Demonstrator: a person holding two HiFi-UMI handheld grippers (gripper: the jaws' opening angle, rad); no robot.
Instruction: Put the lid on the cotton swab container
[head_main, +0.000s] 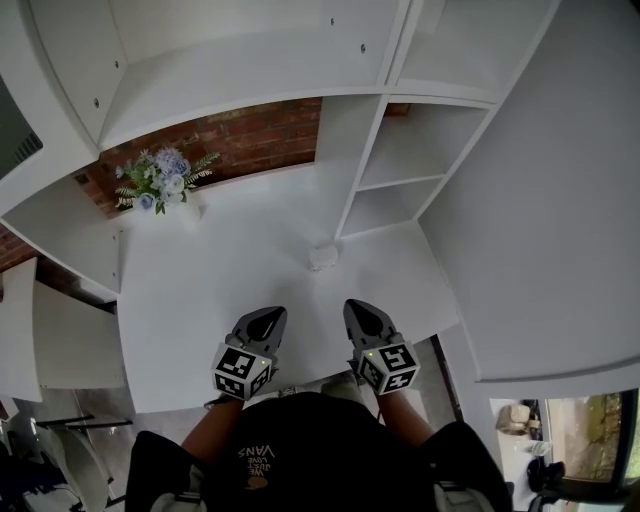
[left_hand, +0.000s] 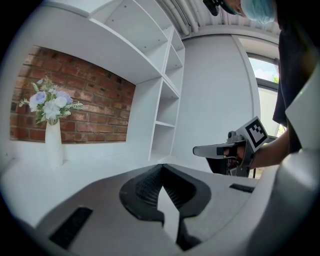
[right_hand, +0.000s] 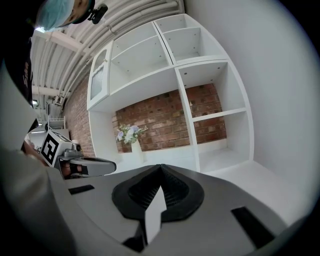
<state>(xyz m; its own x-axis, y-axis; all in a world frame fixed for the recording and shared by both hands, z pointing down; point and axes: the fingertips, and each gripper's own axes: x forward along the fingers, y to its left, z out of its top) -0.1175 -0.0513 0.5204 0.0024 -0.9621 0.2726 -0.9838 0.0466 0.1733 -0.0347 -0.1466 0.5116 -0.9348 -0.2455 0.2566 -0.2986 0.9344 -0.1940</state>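
Left gripper (head_main: 270, 318) and right gripper (head_main: 358, 310) hung over the bench's (head_main: 215, 285) front edge, both pinched tight on nothing.
Cotton swab container (head_main: 323, 256), small and white, sat beyond the 2, toward the back right edge by the shelf unit (head_main: 400, 185); shirt (head_main: 300, 440) print read "VANS", upside down.

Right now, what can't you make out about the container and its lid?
1. Container, head view: too small, and white on the white table. Cannot tell whether the lid is on, off or beside it.
2. Both gripper views: no container in sight. The shut left gripper and right gripper fill the lower frame.
3. Table's near edge, head view: its middle is hidden by the person.
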